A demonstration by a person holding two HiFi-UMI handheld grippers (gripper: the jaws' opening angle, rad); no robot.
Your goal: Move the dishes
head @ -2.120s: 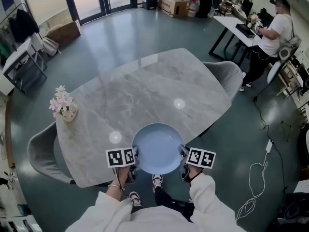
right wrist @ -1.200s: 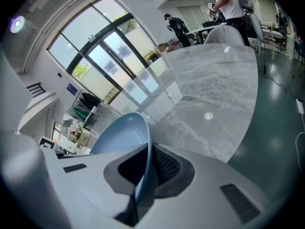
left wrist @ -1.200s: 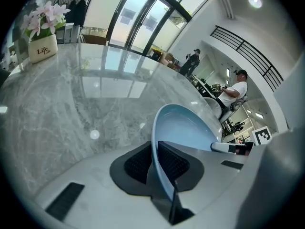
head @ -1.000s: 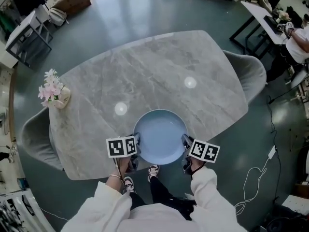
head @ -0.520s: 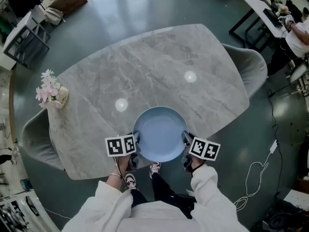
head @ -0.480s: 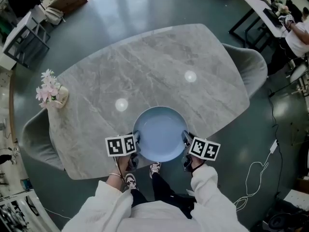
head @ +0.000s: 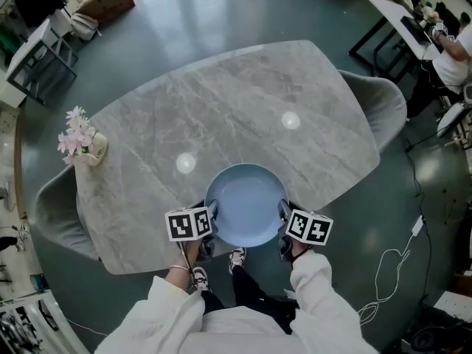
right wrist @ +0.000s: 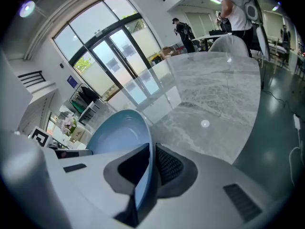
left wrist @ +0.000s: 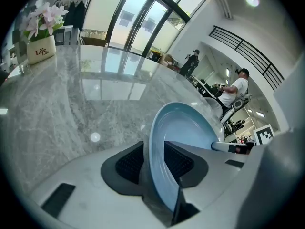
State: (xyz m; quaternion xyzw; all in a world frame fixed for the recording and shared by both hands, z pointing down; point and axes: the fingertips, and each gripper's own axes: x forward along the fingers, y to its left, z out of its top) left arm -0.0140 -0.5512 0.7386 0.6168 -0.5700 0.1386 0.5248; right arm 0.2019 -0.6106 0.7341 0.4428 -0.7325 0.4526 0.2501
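Observation:
A light blue plate [head: 245, 205] lies at the near edge of the grey marble table [head: 221, 94], its near rim reaching past the edge. My left gripper [head: 211, 217] is at the plate's left rim. In the left gripper view the plate [left wrist: 183, 125] runs between the pads of that gripper [left wrist: 153, 162] with a gap on each side; these jaws have just been opening. My right gripper [head: 282, 214] is at the right rim. In the right gripper view that gripper [right wrist: 150, 168] is shut on the edge of the plate [right wrist: 114, 135].
A small vase of pink flowers [head: 82, 144] stands at the table's left end. Grey chairs sit at the left [head: 48, 209] and right [head: 376, 105] ends. A person [head: 451, 57] works at a desk at the far right. A white cable [head: 391, 268] lies on the floor.
The plate stays at the table's near edge with a gripper at each side. The left gripper's marker cube sits slightly further right and lower than half a second ago.

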